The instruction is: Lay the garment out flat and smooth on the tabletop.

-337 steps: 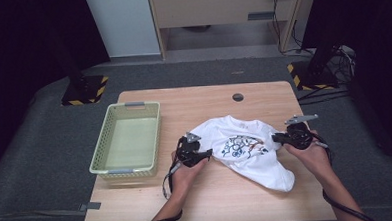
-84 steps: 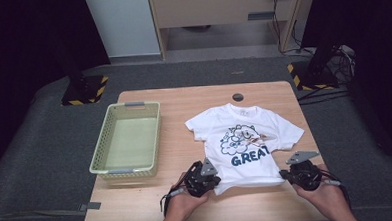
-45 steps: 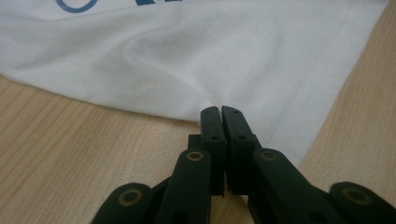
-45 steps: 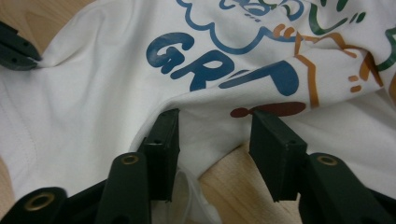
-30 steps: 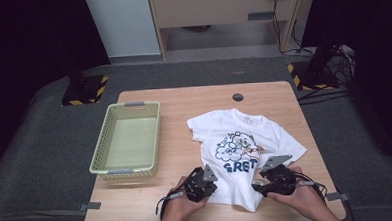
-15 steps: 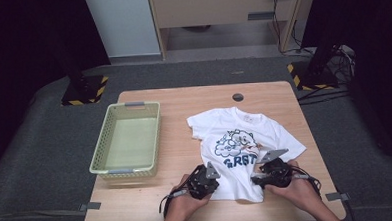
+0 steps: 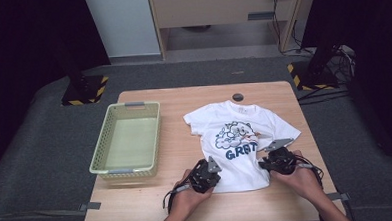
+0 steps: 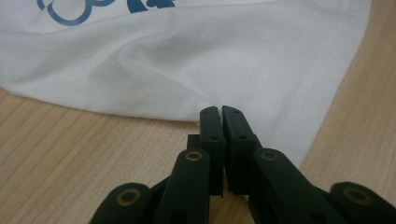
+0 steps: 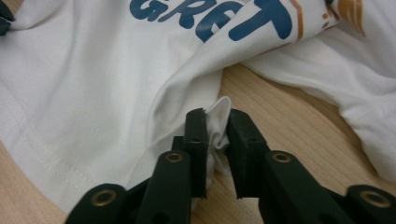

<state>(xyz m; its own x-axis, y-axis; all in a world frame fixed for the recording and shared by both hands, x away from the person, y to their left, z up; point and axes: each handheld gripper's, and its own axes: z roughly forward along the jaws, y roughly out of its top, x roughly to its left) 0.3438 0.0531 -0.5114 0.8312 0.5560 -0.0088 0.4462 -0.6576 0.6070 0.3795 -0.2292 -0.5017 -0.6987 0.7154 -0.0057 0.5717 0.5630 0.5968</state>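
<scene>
The right gripper (image 9: pixel 215 123) has its fingers (image 9: pixel 195 135) closing on a bunched fold of white cloth; they have just been narrowing, and the crumpled wad sits between them, pressed on both sides, at the side edge of the t-shirt (image 9: pixel 93 88). The left gripper (image 8: pixel 219 116) has its fingers (image 8: pixel 210 133) drawn tight together, with the shirt's hem (image 8: pixel 205 100) meeting their tips; a thin edge of cloth seems to be pinched there, though the left gripper view does not show it plainly.

From above, both grippers sit at the near end of the shirt (image 7: pixel 240 138), the left gripper (image 7: pixel 205 174) at the near left corner of the hem and the right gripper (image 7: pixel 277 159) at the near right side, a little farther up. The shirt lies flat and face up on the wooden surface (image 7: pixel 183 103), its long axis running away from the person, collar at the far end near a small dark disc (image 7: pixel 238 96), blue lettering just beyond the fingers.

So the garment stretches straight ahead of both hands, and a fold would likely carry the near hem forward toward the collar. The pale green basket (image 7: pixel 128 141) stands well apart to the left, nearer the left hand (image 7: pixel 185 198)
</scene>
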